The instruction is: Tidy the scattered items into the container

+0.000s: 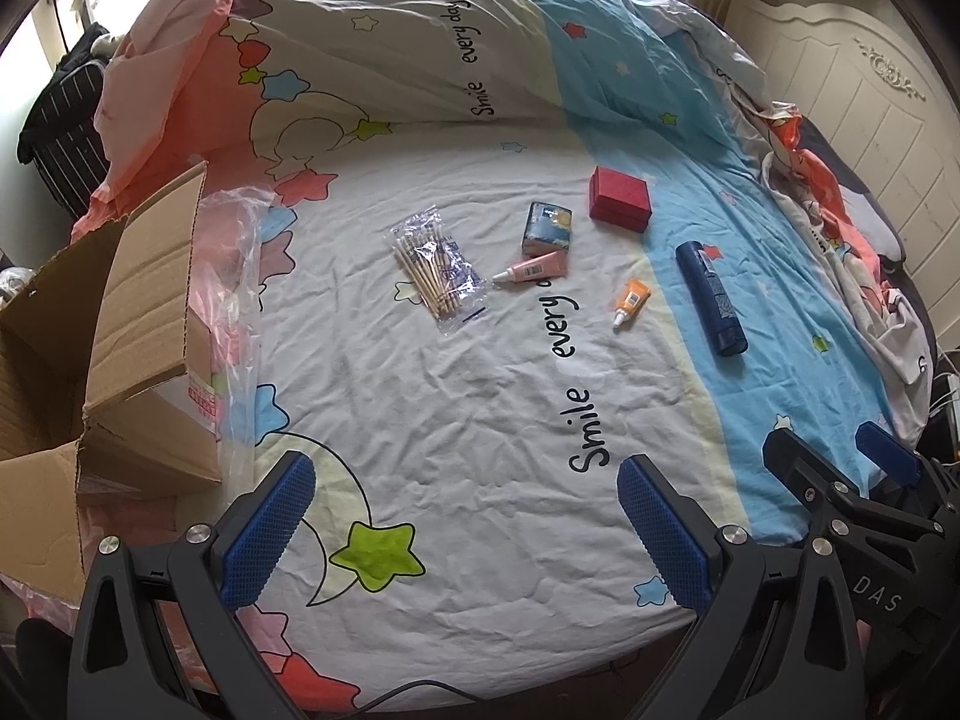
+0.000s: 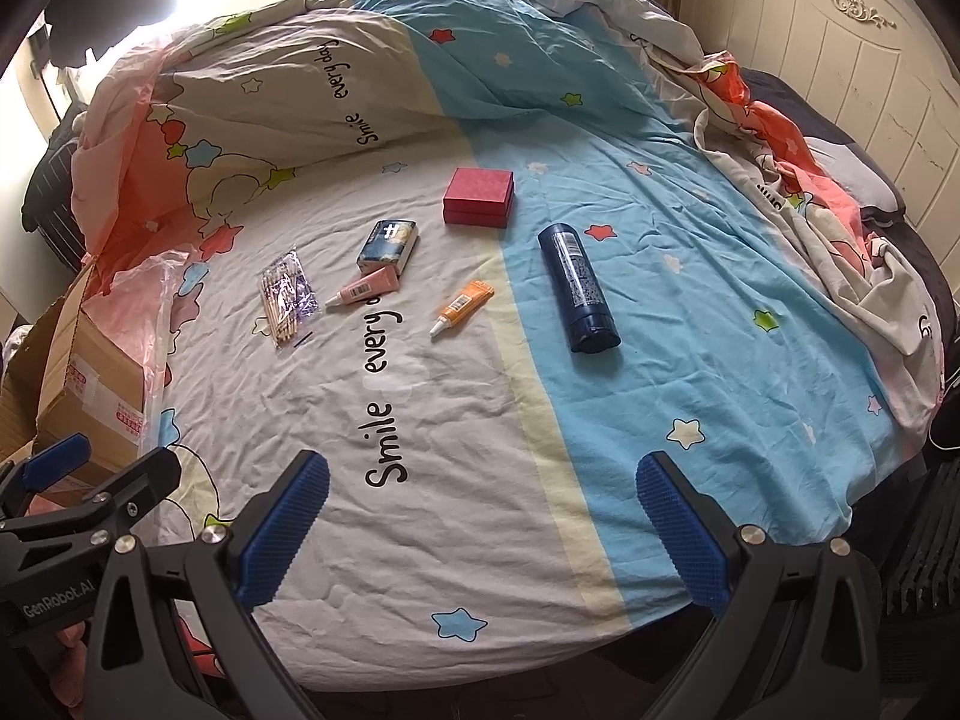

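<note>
Scattered on the bed sheet lie a bag of cotton swabs [image 1: 437, 269] [image 2: 287, 295], a pink tube [image 1: 529, 267] [image 2: 362, 288], a blue tissue pack [image 1: 547, 228] [image 2: 389, 243], a red box [image 1: 620, 198] [image 2: 479, 195], an orange tube [image 1: 629, 301] [image 2: 463, 306] and a dark blue bottle [image 1: 710, 297] [image 2: 577, 287]. An open cardboard box [image 1: 102, 354] [image 2: 78, 378] sits at the bed's left edge. My left gripper [image 1: 467, 534] and my right gripper [image 2: 483, 531] stand open over the near edge, holding nothing, well short of the items.
A rumpled duvet [image 1: 420, 54] is piled at the far side of the bed. Crumpled clear plastic [image 1: 240, 276] lies beside the cardboard box. A white headboard [image 2: 840, 54] and bunched cloth [image 2: 840, 240] line the right. The sheet [image 1: 468, 414] between grippers and items is bare.
</note>
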`<state>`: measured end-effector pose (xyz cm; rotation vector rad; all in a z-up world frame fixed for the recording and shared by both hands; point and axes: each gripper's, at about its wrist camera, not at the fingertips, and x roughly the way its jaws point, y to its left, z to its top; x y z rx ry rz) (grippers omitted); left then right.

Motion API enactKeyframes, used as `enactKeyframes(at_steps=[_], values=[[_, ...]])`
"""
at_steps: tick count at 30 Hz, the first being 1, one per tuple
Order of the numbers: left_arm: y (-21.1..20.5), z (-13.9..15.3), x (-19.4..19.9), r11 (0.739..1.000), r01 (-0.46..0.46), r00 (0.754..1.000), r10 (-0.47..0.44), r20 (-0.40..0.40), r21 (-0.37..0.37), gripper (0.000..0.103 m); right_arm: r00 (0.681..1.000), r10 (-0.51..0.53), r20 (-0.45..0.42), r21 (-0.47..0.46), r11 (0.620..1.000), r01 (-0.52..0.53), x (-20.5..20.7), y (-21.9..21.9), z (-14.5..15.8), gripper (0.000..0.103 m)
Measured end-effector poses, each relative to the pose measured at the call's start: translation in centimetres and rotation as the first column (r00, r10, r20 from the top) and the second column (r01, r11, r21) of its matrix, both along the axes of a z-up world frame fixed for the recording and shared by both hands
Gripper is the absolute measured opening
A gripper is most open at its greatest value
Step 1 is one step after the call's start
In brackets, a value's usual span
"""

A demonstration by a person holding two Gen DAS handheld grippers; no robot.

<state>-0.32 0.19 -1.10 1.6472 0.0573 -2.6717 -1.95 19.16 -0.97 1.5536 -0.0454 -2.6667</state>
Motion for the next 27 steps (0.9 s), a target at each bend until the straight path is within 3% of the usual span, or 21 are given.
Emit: enactKeyframes(at_steps=[27], values=[[-0.7, -0.9, -1.8, 0.999, -0.006, 1.0, 0.006, -0.001, -0.042, 0.103, 1.0, 0.019, 0.021, 0.003, 1.0, -0.019, -2.2, -0.7, -0.7, 0.103]])
